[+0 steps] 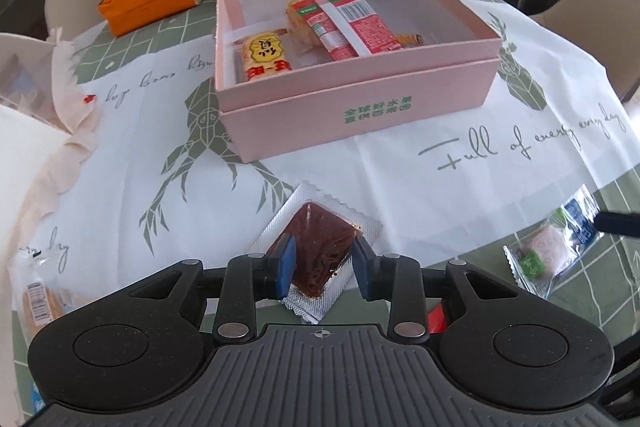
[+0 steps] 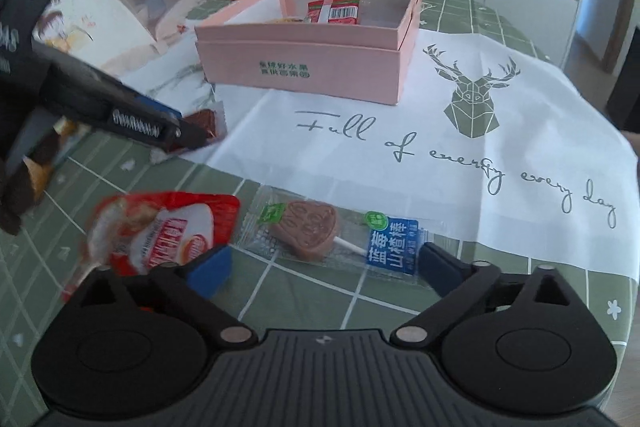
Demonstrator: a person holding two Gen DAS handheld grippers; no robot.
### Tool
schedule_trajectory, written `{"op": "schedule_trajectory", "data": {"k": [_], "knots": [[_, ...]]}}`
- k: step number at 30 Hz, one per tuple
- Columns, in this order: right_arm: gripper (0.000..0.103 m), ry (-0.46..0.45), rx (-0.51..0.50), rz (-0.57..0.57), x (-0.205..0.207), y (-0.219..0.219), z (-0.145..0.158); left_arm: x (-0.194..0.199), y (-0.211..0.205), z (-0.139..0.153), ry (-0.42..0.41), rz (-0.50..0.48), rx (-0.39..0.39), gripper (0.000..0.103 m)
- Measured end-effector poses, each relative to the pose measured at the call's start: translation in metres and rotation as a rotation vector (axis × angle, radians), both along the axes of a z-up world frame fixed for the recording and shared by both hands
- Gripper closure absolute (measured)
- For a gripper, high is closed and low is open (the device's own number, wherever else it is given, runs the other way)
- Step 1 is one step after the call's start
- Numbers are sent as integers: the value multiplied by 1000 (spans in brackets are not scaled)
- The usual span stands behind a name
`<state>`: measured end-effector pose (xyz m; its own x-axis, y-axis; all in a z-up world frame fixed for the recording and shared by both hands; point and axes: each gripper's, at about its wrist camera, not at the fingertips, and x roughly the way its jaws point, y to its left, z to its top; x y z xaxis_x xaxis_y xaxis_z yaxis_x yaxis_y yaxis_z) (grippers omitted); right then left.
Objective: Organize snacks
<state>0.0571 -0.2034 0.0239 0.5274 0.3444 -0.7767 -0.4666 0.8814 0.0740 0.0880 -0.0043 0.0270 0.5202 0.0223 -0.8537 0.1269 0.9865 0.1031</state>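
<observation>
You're pinching the silver-edged brown snack packet (image 1: 320, 247) in the left tool (image 1: 324, 259); right tool (image 2: 324, 267) is gaping wide around the clear-wrapped pink lollipop (image 2: 308, 231) — be centring before squeezing.

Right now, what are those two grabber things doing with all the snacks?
A person is tidying snacks into the pink box. The left gripper is pinching a silver packet of brown snack on the table. The right gripper is wide open over a lollipop in a clear wrapper, not holding it yet. Several snacks already lie in the box.
</observation>
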Motion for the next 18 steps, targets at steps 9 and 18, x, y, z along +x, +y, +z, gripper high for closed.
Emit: {"op": "schedule_trajectory", "data": {"k": [9,18], "knots": [[14,106,-74,-107,11,14,18,1,11,1,-18,-26,-42,67],[22,75,-122,34,29,-5,29,-16,16,4,59,52,-276,67]]}}
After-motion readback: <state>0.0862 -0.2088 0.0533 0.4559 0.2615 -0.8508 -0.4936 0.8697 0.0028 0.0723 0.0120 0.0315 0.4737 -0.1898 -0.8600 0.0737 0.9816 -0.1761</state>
